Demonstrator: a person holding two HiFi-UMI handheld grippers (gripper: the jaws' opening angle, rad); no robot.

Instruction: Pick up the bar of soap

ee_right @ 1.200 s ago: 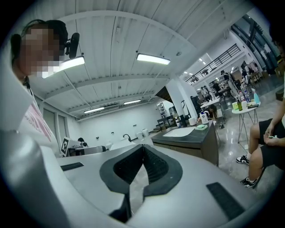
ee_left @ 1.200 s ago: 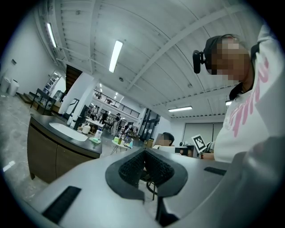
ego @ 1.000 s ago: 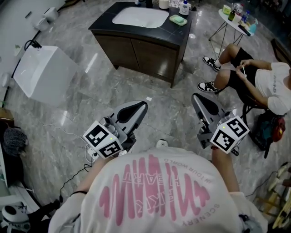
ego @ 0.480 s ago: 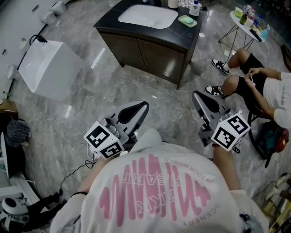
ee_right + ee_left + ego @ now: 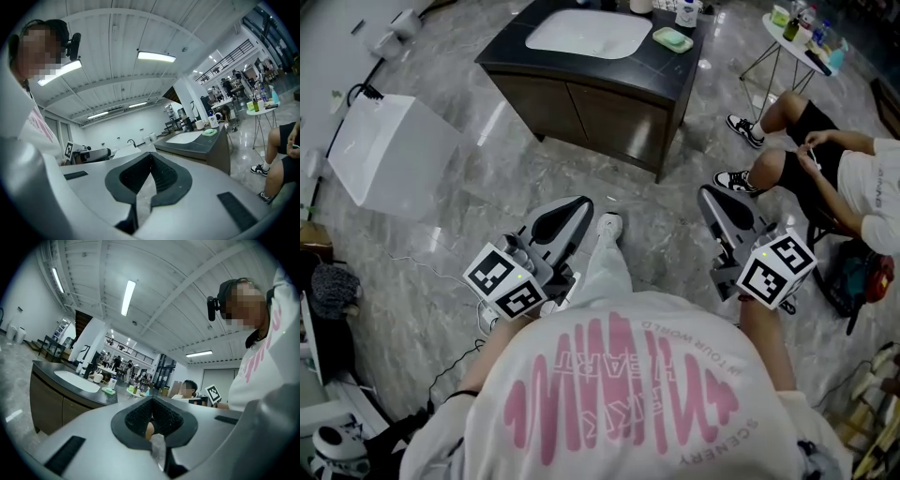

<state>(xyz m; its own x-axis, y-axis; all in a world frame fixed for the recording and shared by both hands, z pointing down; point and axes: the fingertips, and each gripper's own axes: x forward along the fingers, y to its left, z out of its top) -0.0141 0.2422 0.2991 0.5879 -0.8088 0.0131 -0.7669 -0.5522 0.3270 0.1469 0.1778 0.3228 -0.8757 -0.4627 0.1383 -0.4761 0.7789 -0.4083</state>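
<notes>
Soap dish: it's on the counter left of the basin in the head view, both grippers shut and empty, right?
Not quite. The head view shows the green soap dish on the dark counter right of the basin, not left. The rest holds: left gripper and right gripper are both shut and empty.

A dark counter (image 5: pixel 666 70) stands far across the grey marble floor (image 5: pixel 487 187), with a white sink (image 5: pixel 589 33) set in it. A green soap dish (image 5: pixel 672 38) and a white bottle (image 5: pixel 685 14) rest at its right end. Far right, a small round table (image 5: pixel 780 39) carries bottles (image 5: pixel 791 26).
</notes>
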